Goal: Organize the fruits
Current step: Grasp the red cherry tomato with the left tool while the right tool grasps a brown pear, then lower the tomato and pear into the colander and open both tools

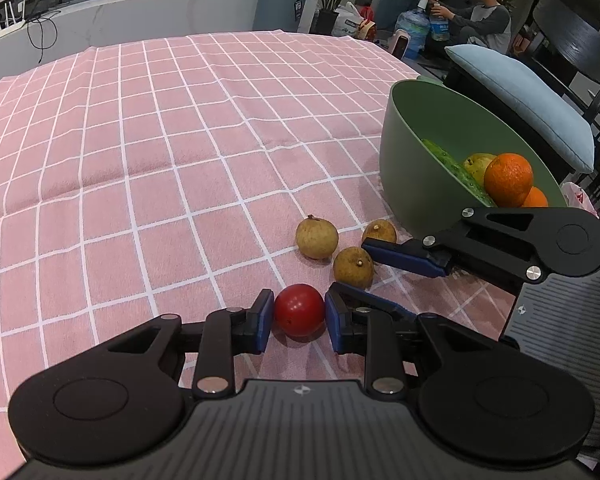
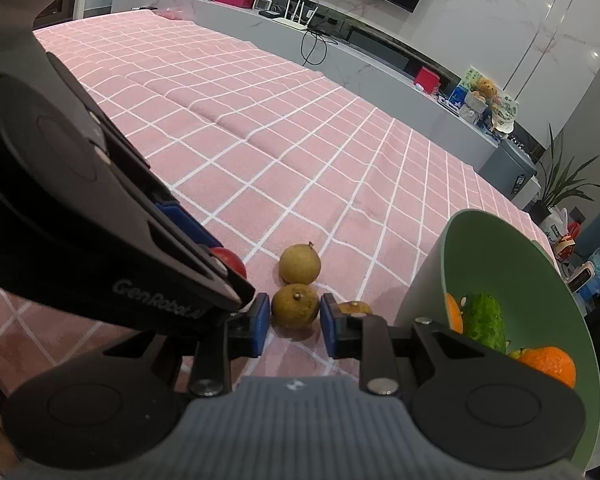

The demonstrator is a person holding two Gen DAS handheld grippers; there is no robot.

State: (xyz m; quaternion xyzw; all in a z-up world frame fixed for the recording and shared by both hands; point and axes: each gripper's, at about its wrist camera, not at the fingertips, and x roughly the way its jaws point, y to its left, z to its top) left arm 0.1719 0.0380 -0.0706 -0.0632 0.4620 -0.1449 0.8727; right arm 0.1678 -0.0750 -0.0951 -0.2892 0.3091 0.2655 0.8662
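Observation:
A red tomato sits on the pink checked cloth between the blue pads of my left gripper, which touch its sides. Three brown longans lie just beyond it. My right gripper has its pads on both sides of the middle longan; in the left wrist view its fingers straddle that longan. The tomato's edge peeks out behind the left gripper body. A green bowl at the right holds oranges, a cucumber and a yellow-green fruit.
The bowl stands close to the right of the right gripper. The left gripper body crowds the right view's left side. A blue cushion lies on a chair beyond the table edge. A counter runs behind.

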